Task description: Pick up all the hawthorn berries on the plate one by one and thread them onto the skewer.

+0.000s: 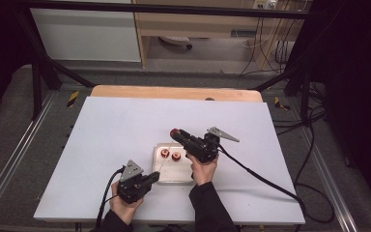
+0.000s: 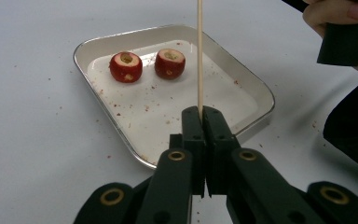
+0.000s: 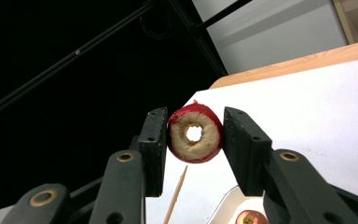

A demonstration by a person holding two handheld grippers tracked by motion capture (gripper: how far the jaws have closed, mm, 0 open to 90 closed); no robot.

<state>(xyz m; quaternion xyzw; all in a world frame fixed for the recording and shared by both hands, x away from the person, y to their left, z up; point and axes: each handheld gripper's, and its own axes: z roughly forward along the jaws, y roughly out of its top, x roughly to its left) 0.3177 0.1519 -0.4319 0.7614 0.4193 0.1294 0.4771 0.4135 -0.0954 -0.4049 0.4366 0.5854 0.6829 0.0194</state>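
My left hand-held gripper [image 2: 200,114] has its jaws pressed together on a thin wooden skewer [image 2: 199,56], which stands straight up from between them; in the high view this hand-held gripper [image 1: 153,177] sits near the front edge of the white table [image 1: 111,130], just beside the near left corner of the metal tray [image 1: 174,178].

My right hand-held gripper [image 3: 195,135] is clamped on a cored red fruit [image 3: 195,134], one jaw against each side of it, with the hole through the core facing the camera. In the high view it [image 1: 176,133] is lifted off the table, above the far edge of the tray, with the red fruit [image 1: 175,132] at its tip. In the right gripper view the tip of the skewer [image 3: 175,193] shows below the held fruit, apart from it.

Two more cored fruits lie side by side at the far end of the tray [image 2: 256,93]: one on the left [image 2: 126,66] and one on the right [image 2: 170,63], close to each other but not touching. Red crumbs are scattered over the tray floor and on the table around it
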